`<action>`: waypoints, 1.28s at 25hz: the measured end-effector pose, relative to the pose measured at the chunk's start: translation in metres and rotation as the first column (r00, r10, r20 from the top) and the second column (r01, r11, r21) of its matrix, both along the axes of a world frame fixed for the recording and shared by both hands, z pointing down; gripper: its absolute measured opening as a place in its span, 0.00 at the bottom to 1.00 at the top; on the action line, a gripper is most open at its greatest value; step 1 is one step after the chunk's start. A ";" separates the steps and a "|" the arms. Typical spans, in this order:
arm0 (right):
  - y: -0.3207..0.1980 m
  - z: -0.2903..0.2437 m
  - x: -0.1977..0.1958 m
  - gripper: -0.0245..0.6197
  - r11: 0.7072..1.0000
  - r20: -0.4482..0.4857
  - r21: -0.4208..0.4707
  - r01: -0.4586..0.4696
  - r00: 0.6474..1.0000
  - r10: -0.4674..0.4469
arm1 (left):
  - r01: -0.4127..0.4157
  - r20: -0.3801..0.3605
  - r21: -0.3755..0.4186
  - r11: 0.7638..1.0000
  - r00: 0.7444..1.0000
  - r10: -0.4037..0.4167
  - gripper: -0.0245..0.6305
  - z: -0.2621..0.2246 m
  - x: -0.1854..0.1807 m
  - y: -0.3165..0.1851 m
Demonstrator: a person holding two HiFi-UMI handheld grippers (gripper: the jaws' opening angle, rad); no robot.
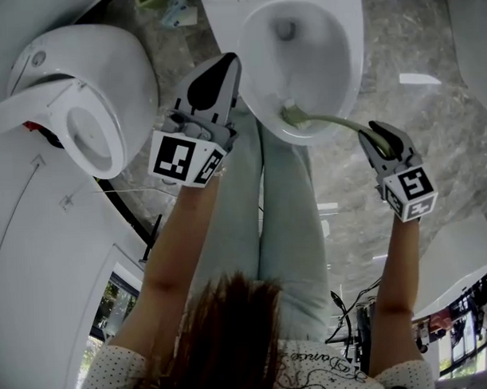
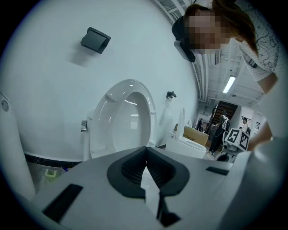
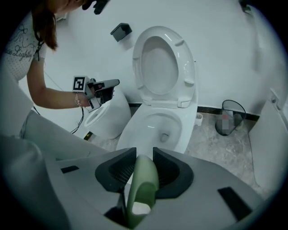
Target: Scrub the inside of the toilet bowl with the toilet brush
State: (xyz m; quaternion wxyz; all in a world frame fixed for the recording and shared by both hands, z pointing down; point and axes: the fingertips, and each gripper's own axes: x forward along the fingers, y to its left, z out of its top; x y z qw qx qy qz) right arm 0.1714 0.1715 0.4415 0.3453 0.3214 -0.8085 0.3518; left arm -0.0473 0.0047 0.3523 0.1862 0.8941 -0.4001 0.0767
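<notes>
At the near rim of the bowl, head view: the brush has its head inside, low against the near wall. Its green handle arcs back to the right gripper. The right gripper view shows that gripper's fingers clamped on the handle's end, pointing at the bowl, with the lid raised behind it.

Left gripper: fingers pressed together with nothing between them. It hangs just beside the bowl's left rim and takes no part in the work.

Progress, as a judgement: the brush is in the bowl, so scrubbing is either beginning or under way. The head sits only on the near wall. The far wall, the sides and the drain hole look untouched by it at this moment, so most of the round is probably left. No foam or streaks show what has been covered.

Hard to read:
- The brush head is hidden below the gripper body in the right gripper view.
- Whether the bristles press on the porcelain or only rest there is unclear.
- The water level cannot be made out.
- The left gripper view shows a raised seat, but I cannot tell which toilet it belongs to.
- A second toilet stands at left, well apart from the brush.
</notes>
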 end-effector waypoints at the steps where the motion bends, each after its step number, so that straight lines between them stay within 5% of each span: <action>1: -0.001 -0.001 0.000 0.23 1.000 -0.015 0.007 0.026 1.000 -0.026 | 0.003 0.000 -0.001 1.000 1.000 -0.003 0.04 0.000 -0.001 0.000; 9: -0.006 -0.008 -0.010 0.23 0.985 -0.094 0.052 0.164 0.983 -0.159 | 0.008 0.006 -0.006 1.000 1.000 -0.008 0.04 0.003 -0.007 -0.001; 32: -0.030 -0.012 0.011 0.23 0.956 -0.279 0.087 0.281 0.928 -0.247 | 0.040 -0.002 -0.011 0.999 0.999 -0.040 0.04 -0.002 -0.009 -0.005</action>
